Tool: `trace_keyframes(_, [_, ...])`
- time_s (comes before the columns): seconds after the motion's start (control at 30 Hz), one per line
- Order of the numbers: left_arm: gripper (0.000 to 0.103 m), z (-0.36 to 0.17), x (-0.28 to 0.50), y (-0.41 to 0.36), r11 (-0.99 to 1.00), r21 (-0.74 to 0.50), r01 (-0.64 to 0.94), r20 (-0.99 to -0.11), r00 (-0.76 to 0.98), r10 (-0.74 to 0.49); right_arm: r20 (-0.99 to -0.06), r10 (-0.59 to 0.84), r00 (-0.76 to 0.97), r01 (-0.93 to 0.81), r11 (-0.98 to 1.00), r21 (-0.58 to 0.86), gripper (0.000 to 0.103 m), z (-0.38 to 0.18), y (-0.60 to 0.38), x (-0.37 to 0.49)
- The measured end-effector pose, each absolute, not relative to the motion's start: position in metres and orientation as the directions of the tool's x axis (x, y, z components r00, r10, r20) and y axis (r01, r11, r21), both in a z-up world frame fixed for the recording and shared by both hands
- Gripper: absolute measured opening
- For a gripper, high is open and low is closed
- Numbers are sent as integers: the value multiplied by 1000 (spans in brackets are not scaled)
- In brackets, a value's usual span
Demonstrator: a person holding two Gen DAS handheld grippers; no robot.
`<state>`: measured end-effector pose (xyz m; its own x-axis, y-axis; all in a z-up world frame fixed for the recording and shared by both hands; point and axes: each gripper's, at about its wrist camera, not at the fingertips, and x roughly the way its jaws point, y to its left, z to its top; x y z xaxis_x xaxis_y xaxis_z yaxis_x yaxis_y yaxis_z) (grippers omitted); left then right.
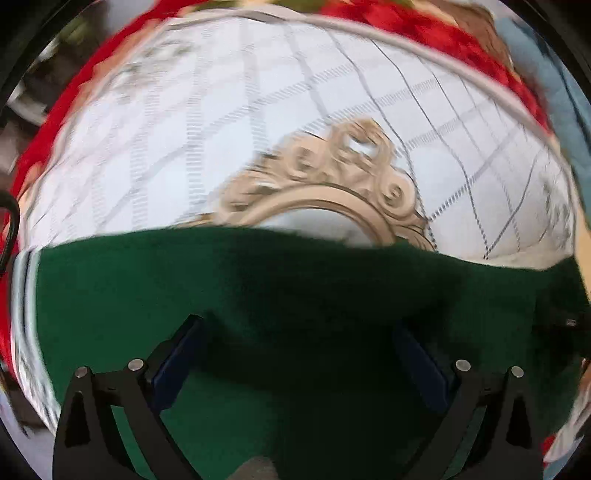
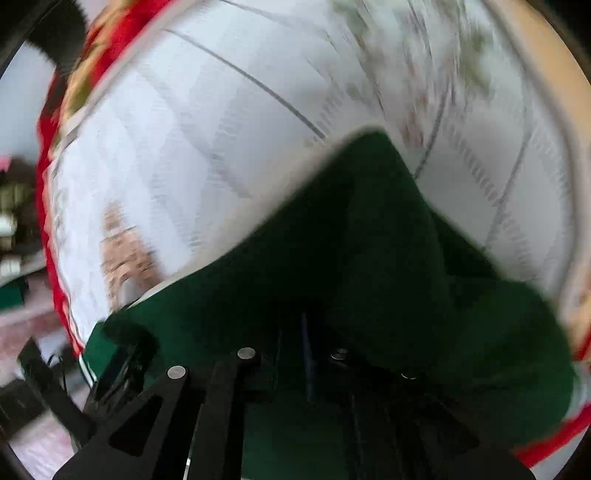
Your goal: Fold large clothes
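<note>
Green garment [image 1: 295,295] edge under wide-spread left tool [image 1: 295,354], pinched in right tool [image 2: 306,354].

A white bedspread [image 1: 221,122] with a grey grid pattern and an ornate beige scroll motif [image 1: 343,173] covers the bed, edged by a red blanket [image 1: 424,22].

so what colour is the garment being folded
Dark green garment, plain with no print visible. It shows best in the left wrist view, spread over the white checked sheet.

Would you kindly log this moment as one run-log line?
left gripper: open over green garment | right gripper: shut on green garment | surface: white checked bedsheet
</note>
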<state>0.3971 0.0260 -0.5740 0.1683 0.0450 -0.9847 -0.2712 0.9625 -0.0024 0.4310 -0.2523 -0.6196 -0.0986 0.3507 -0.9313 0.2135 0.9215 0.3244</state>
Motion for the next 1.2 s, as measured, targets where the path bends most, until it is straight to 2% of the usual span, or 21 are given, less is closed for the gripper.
trace_keyframes(0.07, [103,-551,369,51,938,-21,-347,-980,193,49,-930,363,-57,94,929,357,12,-582,-231,420])
trace_keyframes(0.13, [103,-539,331,82,899,-28,-438,-982,181,58,-907,403,-124,-1,914,406,12,-569,-196,399])
trace_keyframes(0.2, [103,-533,291,96,859,-17,-512,-986,149,69,-887,390,-247,-47,909,413,12,-592,-162,381])
trace_keyframes(0.27, [103,-536,246,117,802,1,-597,-992,100,76,-893,292,-342,-97,935,342,11,-637,-131,363])
trace_keyframes(0.33, [103,-539,207,134,745,10,-666,-996,64,70,-907,230,-352,-114,952,285,0,-669,-121,357])
trace_keyframes(0.43, [103,-546,157,155,650,23,-759,-998,19,58,-864,283,-417,-12,949,316,0,-683,-128,369])
trace_keyframes(0.53, [103,-553,123,171,539,-39,-841,-997,68,33,-852,262,-453,-91,937,337,0,-681,-122,374])
trace_keyframes(0.6, [103,-566,108,181,440,-140,-887,-989,150,-12,-860,242,-449,-145,930,337,0,-672,-117,374])
trace_keyframes(0.7, [102,-599,104,199,273,-313,-910,-950,297,-99,-862,309,-401,-167,901,400,23,-647,-118,367])
trace_keyframes(0.77, [101,-612,109,209,224,-338,-914,-941,334,-55,-843,386,-375,-129,879,460,49,-636,-128,360])
trace_keyframes(0.8, [101,-610,114,214,227,-340,-912,-937,350,2,-832,415,-368,-110,869,482,53,-636,-132,359])
trace_keyframes(0.87, [94,-603,122,219,221,-333,-916,-931,358,79,-816,455,-355,-66,859,508,53,-640,-146,352])
trace_keyframes(0.9, [76,-600,123,221,217,-335,-917,-926,363,102,-801,481,-356,-36,849,526,53,-644,-152,352])
trace_keyframes(0.93, [53,-597,126,225,234,-334,-913,-921,369,123,-784,509,-355,-4,838,545,53,-648,-156,351])
trace_keyframes(0.97, [41,-591,133,225,275,-331,-902,-915,378,138,-760,549,-348,41,819,572,53,-651,-163,351])
trace_keyframes(1.0, [24,-582,139,224,319,-340,-885,-903,401,151,-750,564,-346,58,811,583,53,-649,-169,342])
trace_keyframes(1.03, [20,-574,141,226,345,-356,-869,-892,426,152,-739,577,-346,77,803,591,53,-649,-172,342])
trace_keyframes(1.1, [19,-554,141,226,391,-436,-811,-844,519,136,-744,569,-349,70,808,585,53,-649,-166,333])
trace_keyframes(1.2, [19,-528,134,222,457,-606,-651,-708,703,62,-751,555,-358,51,815,578,53,-648,-171,333])
